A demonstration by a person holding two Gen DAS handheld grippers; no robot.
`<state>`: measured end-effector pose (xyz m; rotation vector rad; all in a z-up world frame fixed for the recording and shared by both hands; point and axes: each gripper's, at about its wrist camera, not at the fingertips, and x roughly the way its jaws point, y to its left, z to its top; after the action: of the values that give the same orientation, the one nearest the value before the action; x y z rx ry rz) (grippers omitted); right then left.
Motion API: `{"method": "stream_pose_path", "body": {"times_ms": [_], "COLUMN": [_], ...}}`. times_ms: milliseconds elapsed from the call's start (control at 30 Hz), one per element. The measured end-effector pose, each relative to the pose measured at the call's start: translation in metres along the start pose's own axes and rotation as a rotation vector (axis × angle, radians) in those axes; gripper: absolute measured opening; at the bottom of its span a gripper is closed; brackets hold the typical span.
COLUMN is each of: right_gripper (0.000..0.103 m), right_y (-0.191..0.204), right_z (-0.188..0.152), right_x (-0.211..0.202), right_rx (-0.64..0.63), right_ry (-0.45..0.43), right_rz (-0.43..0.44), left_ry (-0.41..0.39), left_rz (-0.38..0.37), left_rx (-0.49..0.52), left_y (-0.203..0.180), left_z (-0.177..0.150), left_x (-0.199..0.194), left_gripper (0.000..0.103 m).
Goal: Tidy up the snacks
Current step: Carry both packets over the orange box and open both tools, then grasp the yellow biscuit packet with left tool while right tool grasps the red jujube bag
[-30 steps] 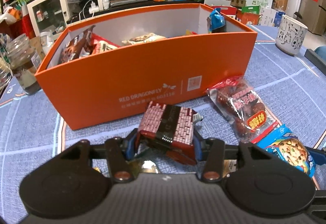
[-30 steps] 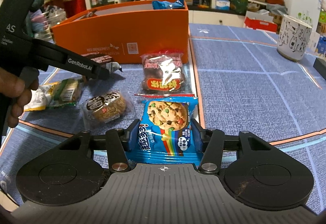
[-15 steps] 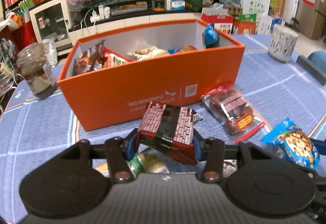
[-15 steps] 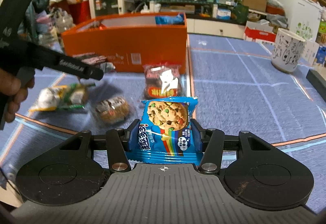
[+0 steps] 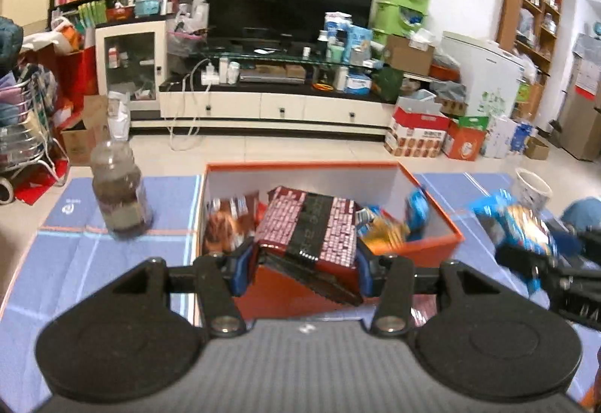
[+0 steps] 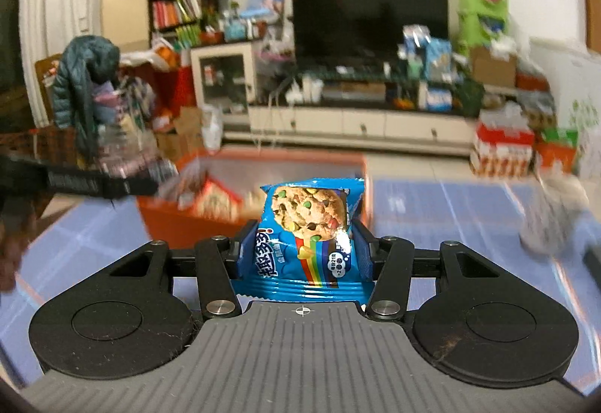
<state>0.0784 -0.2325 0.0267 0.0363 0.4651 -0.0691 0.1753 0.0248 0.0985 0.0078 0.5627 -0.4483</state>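
Note:
My left gripper point(image 5: 302, 264) is shut on a red, pink and black patterned snack packet point(image 5: 306, 231) and holds it up over the near wall of the open orange box point(image 5: 432, 247), which holds several snack packets. My right gripper point(image 6: 302, 255) is shut on a blue cookie packet point(image 6: 310, 244), raised above the table in front of the same orange box point(image 6: 165, 225). In the left wrist view the right gripper point(image 5: 526, 247) with its cookie packet shows blurred at the right of the box. In the right wrist view the left gripper point(image 6: 124, 180) shows at the left, above the box.
A glass jar point(image 5: 118, 195) stands on the blue tablecloth point(image 5: 94, 263) left of the box. A white patterned cup point(image 5: 533, 187) stands far right on the table. Beyond the table edge are a TV stand, shelves and floor boxes.
Both grippers have lifted with their packets and moved toward the orange box. The left one now looks down into the box from above; the loose snacks on the table have dropped out of view.

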Motion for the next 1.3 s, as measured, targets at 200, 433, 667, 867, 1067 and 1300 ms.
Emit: {"method": "stream_pose_path", "body": {"times_ms": [200, 433, 667, 867, 1067, 1300], "right_gripper": [0.041, 0.070, 0.072, 0.073, 0.083, 0.081], "right_y": [0.010, -0.007, -0.034, -0.019, -0.010, -0.003], "right_z": [0.071, 0.060, -0.046, -0.076, -0.084, -0.089], "right_x": [0.085, 0.046, -0.014, 0.038, 0.079, 0.111], "right_rx": [-0.040, -0.005, 0.003, -0.070, -0.021, 0.009], "right_ry": [0.003, -0.050, 0.005, 0.087, 0.155, 0.238], "right_rz": [0.009, 0.015, -0.096, -0.075, -0.021, -0.030], "left_ry": [-0.009, -0.072, -0.020, 0.011, 0.040, 0.061], "left_rz": [0.065, 0.097, 0.332, 0.441, 0.421, 0.427], "left_rx": [0.026, 0.024, -0.199, -0.304, -0.273, -0.280], "left_y": [0.002, 0.021, 0.050, 0.047, 0.041, 0.045], "left_z": [0.039, 0.011, -0.080, -0.122, -0.126, -0.137], "left_x": [0.062, 0.000, -0.050, -0.048, -0.037, -0.034], "left_gripper": [0.063, 0.084, 0.102, 0.102, 0.102, 0.102]}}
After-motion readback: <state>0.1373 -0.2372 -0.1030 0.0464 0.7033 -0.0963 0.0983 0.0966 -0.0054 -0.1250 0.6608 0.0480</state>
